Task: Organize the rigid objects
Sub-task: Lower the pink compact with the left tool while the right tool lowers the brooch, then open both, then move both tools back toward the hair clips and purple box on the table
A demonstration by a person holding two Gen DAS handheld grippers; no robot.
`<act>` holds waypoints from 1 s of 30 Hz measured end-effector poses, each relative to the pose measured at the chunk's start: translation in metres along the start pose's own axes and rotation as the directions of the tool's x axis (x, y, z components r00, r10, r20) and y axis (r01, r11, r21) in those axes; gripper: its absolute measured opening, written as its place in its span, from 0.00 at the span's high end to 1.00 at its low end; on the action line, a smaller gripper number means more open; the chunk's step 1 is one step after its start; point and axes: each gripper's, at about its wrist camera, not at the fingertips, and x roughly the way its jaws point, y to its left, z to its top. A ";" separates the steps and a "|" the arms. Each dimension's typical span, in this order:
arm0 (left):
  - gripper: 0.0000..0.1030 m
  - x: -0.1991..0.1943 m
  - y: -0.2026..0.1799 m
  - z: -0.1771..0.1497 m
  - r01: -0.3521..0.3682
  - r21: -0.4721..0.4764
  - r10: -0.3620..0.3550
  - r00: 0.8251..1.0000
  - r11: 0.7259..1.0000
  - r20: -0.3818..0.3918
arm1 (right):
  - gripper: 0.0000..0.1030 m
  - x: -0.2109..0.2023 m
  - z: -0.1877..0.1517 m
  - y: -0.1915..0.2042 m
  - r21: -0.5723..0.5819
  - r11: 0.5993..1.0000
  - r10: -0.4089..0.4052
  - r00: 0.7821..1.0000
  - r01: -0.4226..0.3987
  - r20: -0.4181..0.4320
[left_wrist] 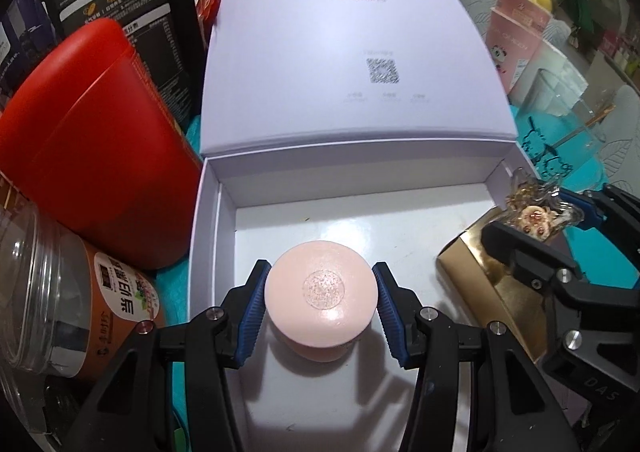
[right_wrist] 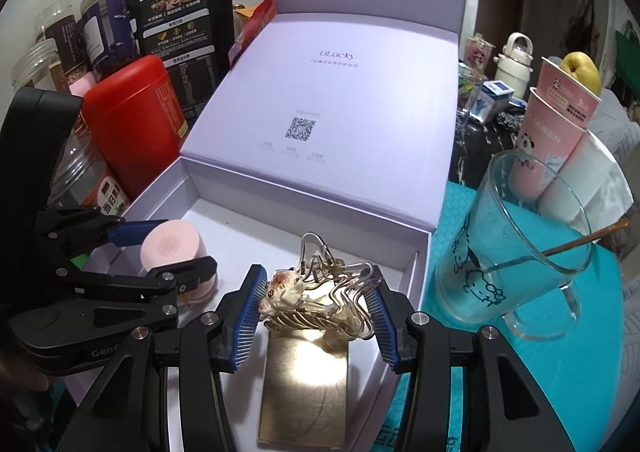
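Round pink jar [left_wrist: 322, 288], glossy lid.

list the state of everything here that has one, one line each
white gift box: open, lid tipped back
pink jar: upright, gripped over the box floor
left gripper: shut on pink jar
wire ornament: held above the gold card
right gripper: shut on wire ornament
gold card: flat in the box
glass mug: upright, stirrer inside

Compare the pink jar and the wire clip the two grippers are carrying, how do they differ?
The pink jar is round, smooth and solid; the wire clip is open, tangled silvery wire with a small figure. The jar sits in the left gripper, the clip in the right gripper. Both hang over the white box.
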 end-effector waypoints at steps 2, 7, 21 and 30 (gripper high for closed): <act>0.51 0.004 -0.001 0.000 -0.013 0.006 0.014 0.999 1.000 -0.029 | 0.52 0.001 0.000 0.000 0.003 1.000 -0.006 1.000 0.006 -0.007; 0.50 0.008 -0.006 0.002 -0.006 0.018 0.007 0.999 1.000 -0.053 | 0.48 0.001 -0.001 0.000 -0.001 1.000 -0.022 0.999 0.022 -0.024; 0.38 -0.007 -0.023 -0.004 -0.052 0.048 0.053 0.998 0.998 -0.024 | 0.43 -0.033 -0.002 -0.003 0.003 0.998 -0.061 0.998 0.061 0.023; 0.37 -0.032 -0.032 -0.008 -0.045 0.052 0.045 0.999 0.998 0.005 | 0.42 -0.065 -0.006 0.002 0.012 0.996 -0.089 0.993 0.088 0.072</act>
